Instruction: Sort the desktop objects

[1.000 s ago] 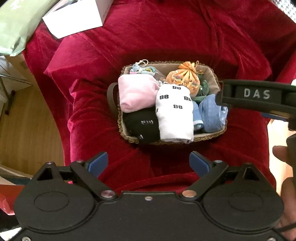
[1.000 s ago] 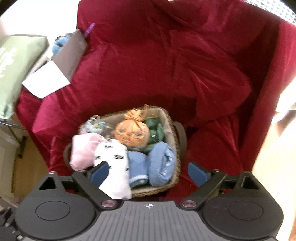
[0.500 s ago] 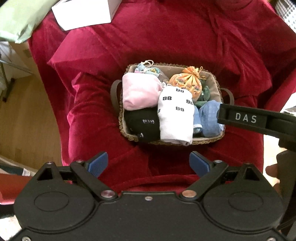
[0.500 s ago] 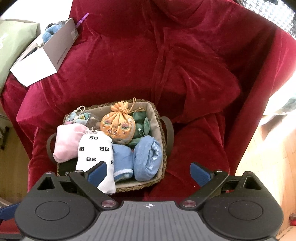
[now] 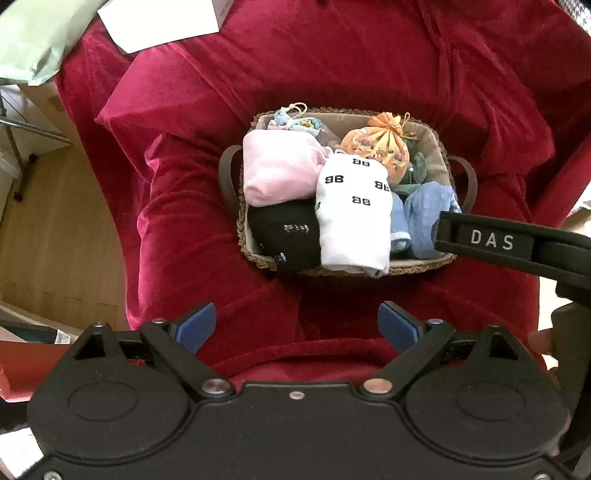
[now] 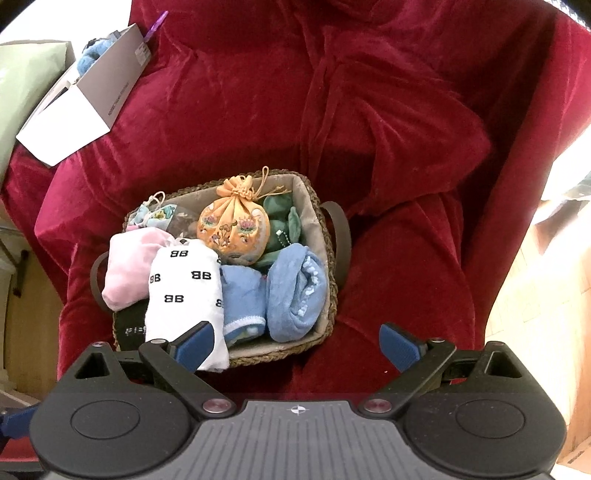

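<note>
A woven basket sits on a red velvet cloth. It holds a white sock with "BB" marks, a pink bundle, a black sock, blue rolled cloths, an orange drawstring pouch and a green soft item. My left gripper is open and empty, just in front of the basket. My right gripper is open and empty over the basket's near edge; its body shows in the left wrist view.
A white open box lies at the cloth's far left, next to a pale green bag. Wooden floor lies left of the cloth, and more floor to the right.
Both grippers have drifted a little closer to the basket, so it looks larger. The right gripper has swung back over the basket's near edge. Both stay open and empty.
</note>
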{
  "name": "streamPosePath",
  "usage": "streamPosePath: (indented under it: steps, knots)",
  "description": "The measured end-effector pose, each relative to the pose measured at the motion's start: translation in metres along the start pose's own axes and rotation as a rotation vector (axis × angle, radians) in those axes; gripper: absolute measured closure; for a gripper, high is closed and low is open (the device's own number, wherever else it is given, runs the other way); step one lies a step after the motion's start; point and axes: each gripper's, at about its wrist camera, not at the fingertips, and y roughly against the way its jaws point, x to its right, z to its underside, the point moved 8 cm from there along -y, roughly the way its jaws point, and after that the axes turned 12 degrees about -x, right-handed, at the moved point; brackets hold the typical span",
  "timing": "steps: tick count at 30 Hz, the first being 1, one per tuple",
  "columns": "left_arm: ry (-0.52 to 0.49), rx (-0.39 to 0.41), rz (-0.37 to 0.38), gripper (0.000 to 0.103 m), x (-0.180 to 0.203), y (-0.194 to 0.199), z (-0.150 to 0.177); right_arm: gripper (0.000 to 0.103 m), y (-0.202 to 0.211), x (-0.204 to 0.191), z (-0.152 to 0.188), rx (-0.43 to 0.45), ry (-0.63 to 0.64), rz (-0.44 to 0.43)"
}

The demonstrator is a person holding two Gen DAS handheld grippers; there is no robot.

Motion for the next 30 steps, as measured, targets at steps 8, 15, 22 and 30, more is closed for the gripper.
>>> streamPosePath:
  steps: [8, 15, 22, 30]
  knots:
    - [-0.026, -0.022, -0.014, 0.011, 0.003, -0.004, -0.001, 0.006, -0.001, 0.011, -0.004, 0.012, -0.005, 0.009]
    - [-0.038, -0.027, -0.012, 0.011, 0.005, -0.005, -0.001, 0.006, 0.0, 0.012, -0.005, 0.014, 0.005, 0.019]
    - [-0.046, -0.019, 0.005, 0.011, 0.005, -0.005, 0.0, 0.006, 0.005, 0.009, -0.005, 0.032, 0.028, 0.036]
    - [-0.027, -0.016, 0.042, 0.011, -0.002, -0.007, 0.0, 0.006, 0.007, 0.005, -0.004, 0.033, 0.029, 0.051]
